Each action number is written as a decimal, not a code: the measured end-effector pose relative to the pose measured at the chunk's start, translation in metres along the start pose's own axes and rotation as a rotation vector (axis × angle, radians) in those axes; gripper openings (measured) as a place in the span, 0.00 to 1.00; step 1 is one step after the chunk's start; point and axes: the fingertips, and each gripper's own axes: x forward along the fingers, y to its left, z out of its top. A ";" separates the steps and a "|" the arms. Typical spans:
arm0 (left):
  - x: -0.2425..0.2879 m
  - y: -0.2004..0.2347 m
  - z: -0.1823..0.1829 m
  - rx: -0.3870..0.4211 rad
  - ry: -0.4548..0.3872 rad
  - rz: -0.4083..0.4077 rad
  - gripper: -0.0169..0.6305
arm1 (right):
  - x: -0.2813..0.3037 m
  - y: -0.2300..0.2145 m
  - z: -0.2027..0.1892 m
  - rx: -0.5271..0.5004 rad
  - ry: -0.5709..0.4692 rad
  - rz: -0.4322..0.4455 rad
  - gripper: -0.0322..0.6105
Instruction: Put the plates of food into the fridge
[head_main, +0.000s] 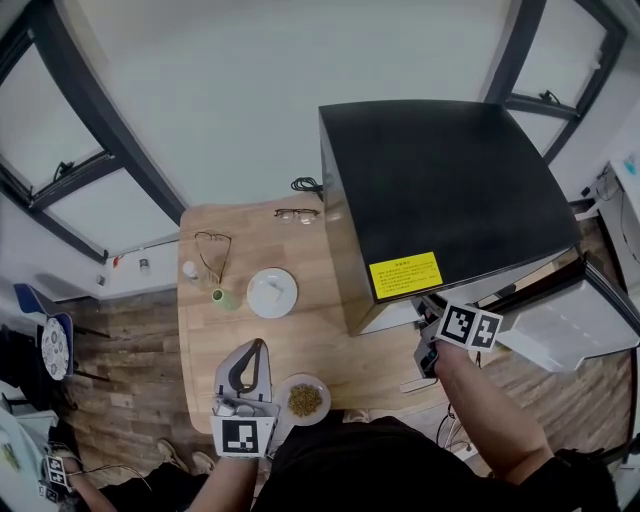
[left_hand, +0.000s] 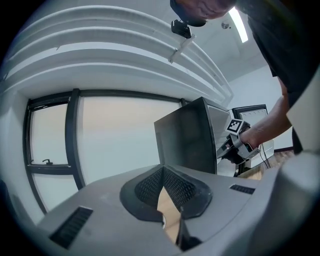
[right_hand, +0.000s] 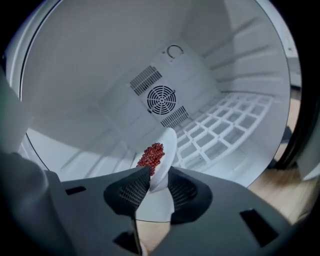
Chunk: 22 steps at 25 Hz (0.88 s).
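One white plate of red grains (right_hand: 161, 152) in black fridge (head_main: 440, 180), right gripper (right_hand: 157, 172) slack around it; brown-food plate (head_main: 304, 400), plain white plate (head_main: 272, 293) remain outside; left gripper (left_hand: 163, 175) clenched, empty.

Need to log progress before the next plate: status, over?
Left gripper shut, empty, over table. Right gripper in fridge, fingers apart, plate of red food between them. Plate of brown food waits on table. Path clear.
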 end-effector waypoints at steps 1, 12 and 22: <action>-0.001 0.000 -0.001 -0.003 0.002 0.003 0.03 | 0.001 -0.001 0.002 -0.065 0.007 -0.034 0.25; -0.011 -0.001 -0.004 -0.006 -0.001 0.028 0.03 | 0.015 -0.016 0.017 -0.438 0.058 -0.234 0.40; -0.024 0.002 -0.007 -0.091 0.019 0.068 0.03 | -0.009 0.002 0.031 -0.494 -0.117 -0.166 0.41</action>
